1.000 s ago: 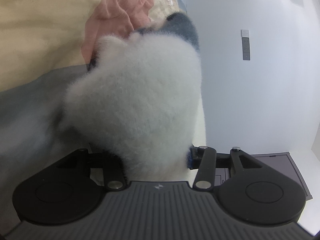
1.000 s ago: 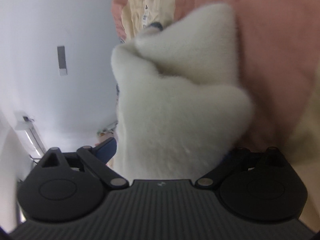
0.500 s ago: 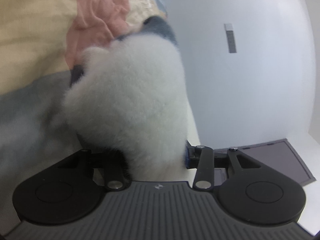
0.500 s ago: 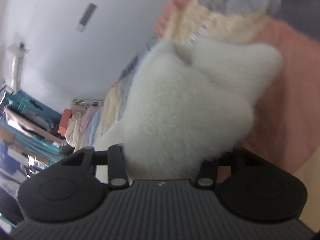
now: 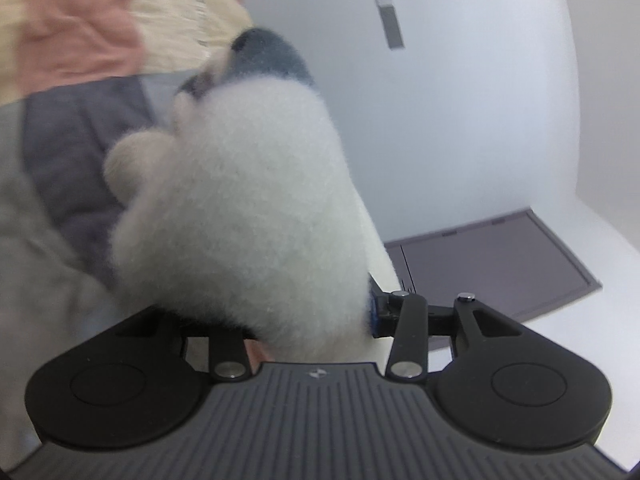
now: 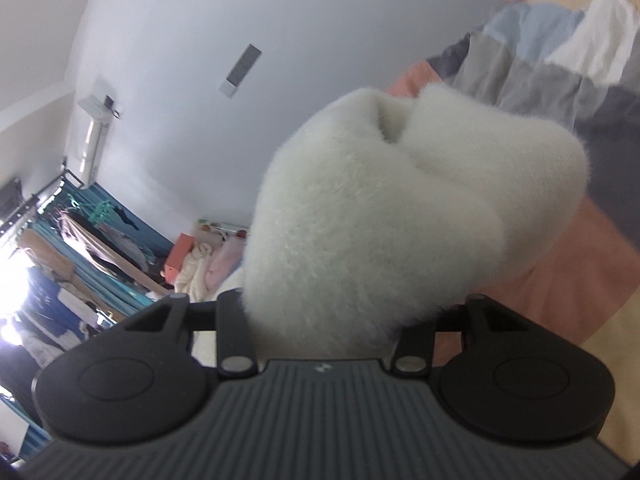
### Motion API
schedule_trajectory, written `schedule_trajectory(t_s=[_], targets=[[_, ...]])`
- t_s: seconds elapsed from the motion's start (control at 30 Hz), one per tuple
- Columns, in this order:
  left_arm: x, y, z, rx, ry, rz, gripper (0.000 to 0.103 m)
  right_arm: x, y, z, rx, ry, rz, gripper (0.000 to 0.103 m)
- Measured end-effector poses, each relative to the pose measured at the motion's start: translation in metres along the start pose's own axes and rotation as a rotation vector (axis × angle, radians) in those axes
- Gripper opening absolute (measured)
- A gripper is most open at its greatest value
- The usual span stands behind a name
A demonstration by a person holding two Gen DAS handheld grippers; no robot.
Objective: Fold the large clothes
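Bunching between both pairs of jaws, a white fluffy garment (image 5: 248, 216) fills each view. The left hand-held gripper (image 5: 304, 320) is clenched on one wad of it, the right hand-held gripper (image 6: 320, 320) on another, above pink bedding (image 6: 560, 280) and grey cloth (image 5: 80, 152), before a pale wall (image 5: 460, 120).
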State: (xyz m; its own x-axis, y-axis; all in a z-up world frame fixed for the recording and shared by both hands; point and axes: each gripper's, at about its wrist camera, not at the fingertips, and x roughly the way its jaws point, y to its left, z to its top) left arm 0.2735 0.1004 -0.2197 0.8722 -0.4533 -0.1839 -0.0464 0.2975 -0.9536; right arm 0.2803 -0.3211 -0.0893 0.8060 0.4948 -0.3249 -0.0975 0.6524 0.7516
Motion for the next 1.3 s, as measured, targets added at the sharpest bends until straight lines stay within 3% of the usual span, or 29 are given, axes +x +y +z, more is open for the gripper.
schedule_trajectory(t_s=[0.27,0.47,0.6,0.77,1.0,1.2,1.3], targets=[[0.079,-0.086,-0.007,0.094,0.068,-0.052,0.048,-0.028,-0.016,0.083,0.034,-0.092,0.077,0.05],[0.173,-0.143,-0.005,0.133,0.119,-0.056,0.048,-0.02,-0.041,0.156,0.07,-0.155,0.081,0.05],[0.237,-0.16,-0.016,0.161,0.147,-0.056,0.048,-0.017,-0.07,0.191,0.1,-0.194,0.068,0.05],[0.306,-0.157,-0.025,0.22,0.213,0.01,0.048,0.0,-0.118,0.21,0.153,-0.187,0.035,0.05],[0.382,-0.108,-0.035,0.233,0.257,0.049,0.048,0.037,-0.176,0.203,0.192,-0.168,-0.01,0.05],[0.423,-0.053,-0.042,0.229,0.311,0.132,0.048,0.065,-0.224,0.188,0.217,-0.126,-0.087,0.05],[0.436,-0.034,-0.045,0.236,0.323,0.123,0.048,0.07,-0.238,0.174,0.229,-0.126,-0.096,0.05]])
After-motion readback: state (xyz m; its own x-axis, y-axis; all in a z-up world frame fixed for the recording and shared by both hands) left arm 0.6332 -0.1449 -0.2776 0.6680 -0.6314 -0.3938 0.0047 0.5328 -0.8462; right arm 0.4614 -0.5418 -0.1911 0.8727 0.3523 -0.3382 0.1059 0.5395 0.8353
